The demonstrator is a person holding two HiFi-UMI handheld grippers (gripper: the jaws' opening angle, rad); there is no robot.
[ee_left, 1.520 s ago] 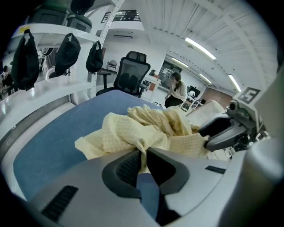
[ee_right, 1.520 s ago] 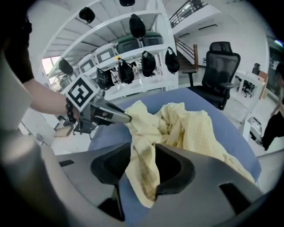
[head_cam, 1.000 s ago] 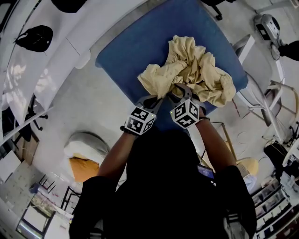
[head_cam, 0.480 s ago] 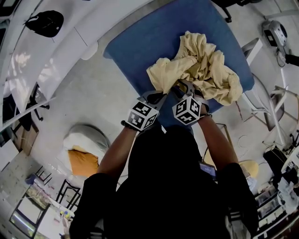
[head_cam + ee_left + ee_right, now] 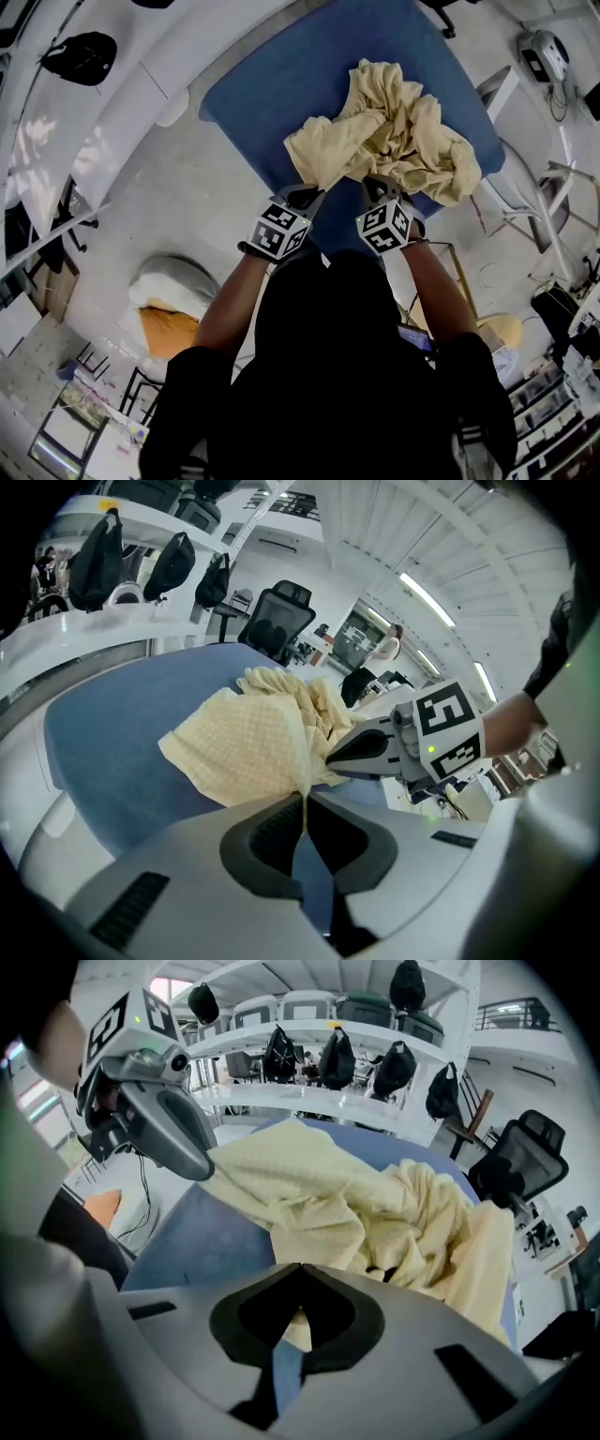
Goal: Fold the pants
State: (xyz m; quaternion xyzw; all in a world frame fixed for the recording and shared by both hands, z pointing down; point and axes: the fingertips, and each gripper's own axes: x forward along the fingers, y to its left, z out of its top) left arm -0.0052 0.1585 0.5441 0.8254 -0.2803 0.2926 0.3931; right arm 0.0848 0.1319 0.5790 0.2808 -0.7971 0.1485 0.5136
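Two tongs, left gripper (image 5: 305,795) and just-closed right gripper (image 5: 299,1268), clamp the near edge of crumpled pale-yellow cloth pants (image 5: 403,141) on a blue tabletop (image 5: 281,84), likely to spread them.

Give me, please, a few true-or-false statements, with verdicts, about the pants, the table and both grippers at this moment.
1. The pants lie crumpled on a blue table. True.
2. The left gripper pinches pants fabric at its tips. True.
3. The right gripper stands wide open. False: its jaws have just closed, with pants fabric between them.
4. The pants are dark green. False: they are pale yellow.
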